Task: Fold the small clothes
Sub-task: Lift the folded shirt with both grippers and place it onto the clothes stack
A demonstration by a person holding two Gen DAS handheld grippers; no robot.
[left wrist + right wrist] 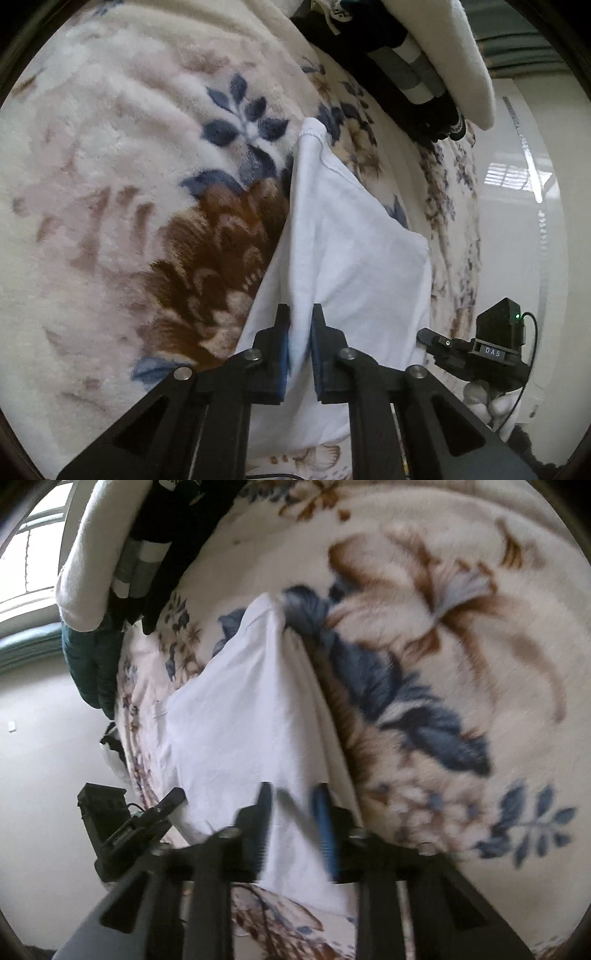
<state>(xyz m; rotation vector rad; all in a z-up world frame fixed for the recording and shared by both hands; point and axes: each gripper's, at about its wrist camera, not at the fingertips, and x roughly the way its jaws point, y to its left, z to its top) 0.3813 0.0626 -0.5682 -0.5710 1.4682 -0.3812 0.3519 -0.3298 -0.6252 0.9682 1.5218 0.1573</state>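
Note:
A small white garment (pixel 351 243) hangs lifted over a floral fleece blanket (pixel 110 166). My left gripper (pixel 301 321) is shut on the white garment, pinching a fold between its blue-padded fingers. The right gripper shows at the right edge of the left wrist view (pixel 428 336). In the right wrist view the same white garment (pixel 240 709) runs up between the fingers of my right gripper (pixel 293 805), which is shut on it; that view is motion-blurred. The left gripper (pixel 173 799) shows at lower left. The garment's far hemmed corner (pixel 312 129) points away.
The blanket (pixel 461 664) covers a bed whose edge drops to a pale floor (pixel 37 775). A pile of dark and striped clothes (pixel 406 66) and a white pillow (pixel 461 48) lie at the far end. A teal item (pixel 92 664) hangs there.

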